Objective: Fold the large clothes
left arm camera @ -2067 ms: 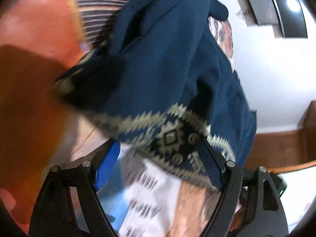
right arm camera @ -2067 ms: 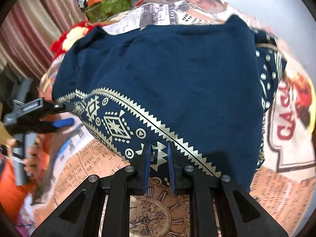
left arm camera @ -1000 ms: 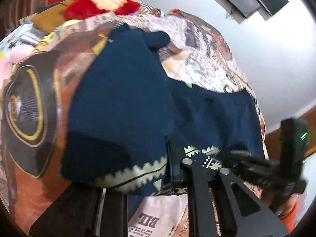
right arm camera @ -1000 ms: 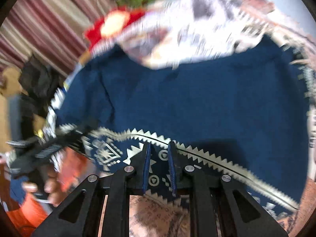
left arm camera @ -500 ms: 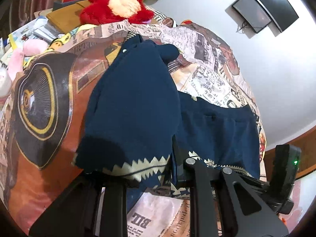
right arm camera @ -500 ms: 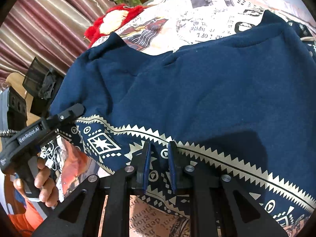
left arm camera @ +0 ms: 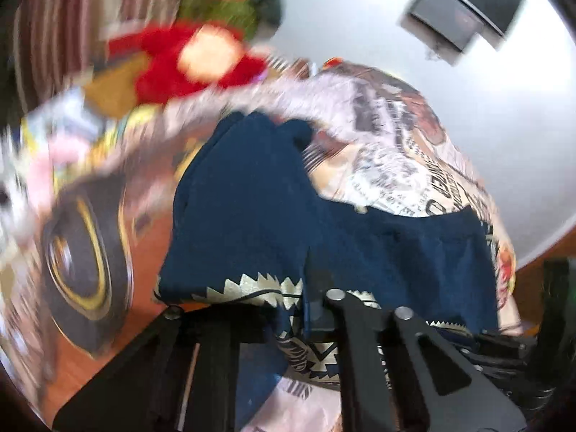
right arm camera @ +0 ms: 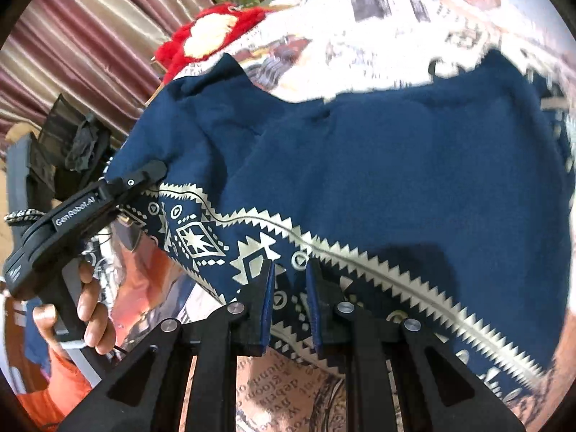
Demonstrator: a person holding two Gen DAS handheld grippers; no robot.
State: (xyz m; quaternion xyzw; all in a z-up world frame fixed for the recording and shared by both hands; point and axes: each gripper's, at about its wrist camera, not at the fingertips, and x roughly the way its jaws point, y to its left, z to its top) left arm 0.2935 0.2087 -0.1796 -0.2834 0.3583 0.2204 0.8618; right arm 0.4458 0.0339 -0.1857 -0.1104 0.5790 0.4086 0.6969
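Tongs, left [right arm camera: 151, 176] and right [right arm camera: 289, 298], both clamp navy garment [right arm camera: 378, 165] hem; red plush [right arm camera: 212, 32] lies beyond.

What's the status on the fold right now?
Left hand-held gripper and right hand-held gripper both clamped on patterned hem. Navy garment spread on bedspread. Nothing blocking.

The left hand-held gripper [left arm camera: 288, 324] has just closed on the navy garment's [left arm camera: 252, 216] hem.
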